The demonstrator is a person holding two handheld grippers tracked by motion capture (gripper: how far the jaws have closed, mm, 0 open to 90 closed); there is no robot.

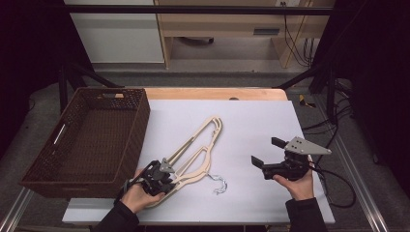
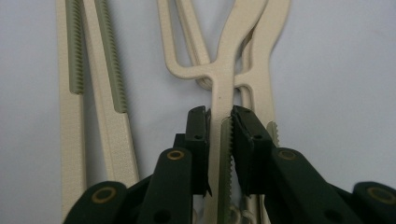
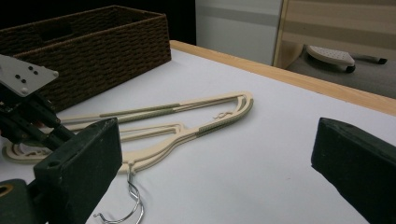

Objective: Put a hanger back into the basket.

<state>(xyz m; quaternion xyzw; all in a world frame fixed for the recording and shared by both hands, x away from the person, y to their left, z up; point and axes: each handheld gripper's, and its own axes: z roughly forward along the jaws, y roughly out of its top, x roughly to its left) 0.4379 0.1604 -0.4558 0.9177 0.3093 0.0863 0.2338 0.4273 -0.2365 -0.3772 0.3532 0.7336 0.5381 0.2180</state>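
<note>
On table, hangers (image 1: 196, 150) lying diagonally, hook (image 1: 220, 185) nearest the person

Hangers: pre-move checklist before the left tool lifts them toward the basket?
1. Left tool pads pressed on a hanger arm: ok.
2. Whole stack of hangers caught, not one: cannot tell.
3. Right tool open, clear of the stack: ok.
4. Wire hook lying free on the white mat: ok.
5. Basket has room inside: ok.
</note>
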